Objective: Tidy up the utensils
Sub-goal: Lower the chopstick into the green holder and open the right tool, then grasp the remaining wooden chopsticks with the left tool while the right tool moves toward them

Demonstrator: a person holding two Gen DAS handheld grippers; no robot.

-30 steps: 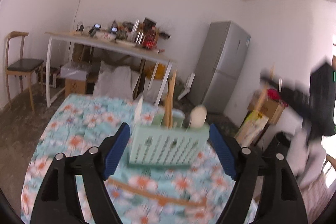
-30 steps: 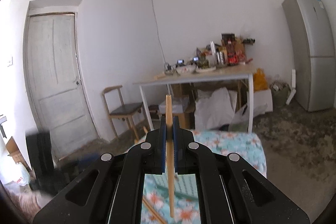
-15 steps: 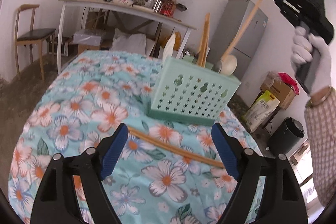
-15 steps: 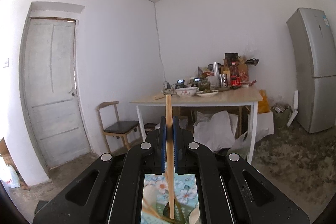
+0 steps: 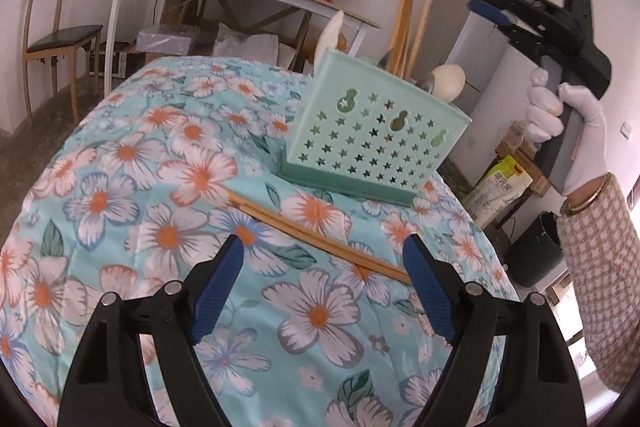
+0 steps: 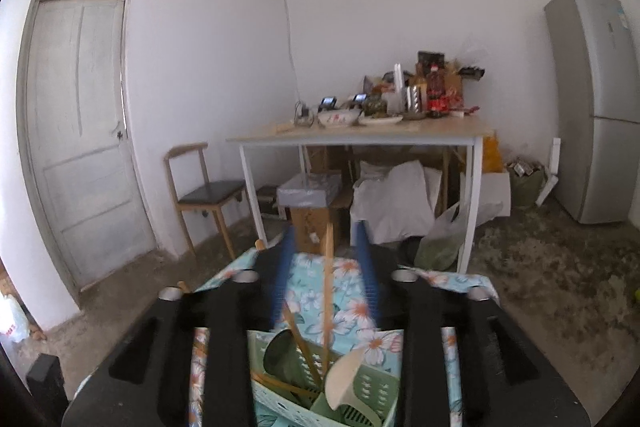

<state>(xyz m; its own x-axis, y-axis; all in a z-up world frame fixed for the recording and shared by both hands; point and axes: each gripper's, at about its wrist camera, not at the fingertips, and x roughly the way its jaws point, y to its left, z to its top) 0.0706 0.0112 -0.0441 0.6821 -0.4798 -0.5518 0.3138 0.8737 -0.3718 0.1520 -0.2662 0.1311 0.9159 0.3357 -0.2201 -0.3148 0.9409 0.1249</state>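
Motion blurs the right claw's (image 6: 326,279) blue pads (image 6: 282,279).

The tablecloth (image 5: 168,187) is turquoise with white and orange flowers. The utensil basket (image 5: 376,131) is mint green, pierced with star cutouts. The chopsticks (image 5: 320,235) on the cloth are light tan. Both grippers are black with blue pads (image 5: 216,283). The glove (image 5: 576,135) is white, the sleeve (image 5: 596,267) seemingly pink-and-white houndstooth.

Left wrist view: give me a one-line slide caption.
Open left gripper hovers over chopsticks on the floral cloth, utensil basket behind.
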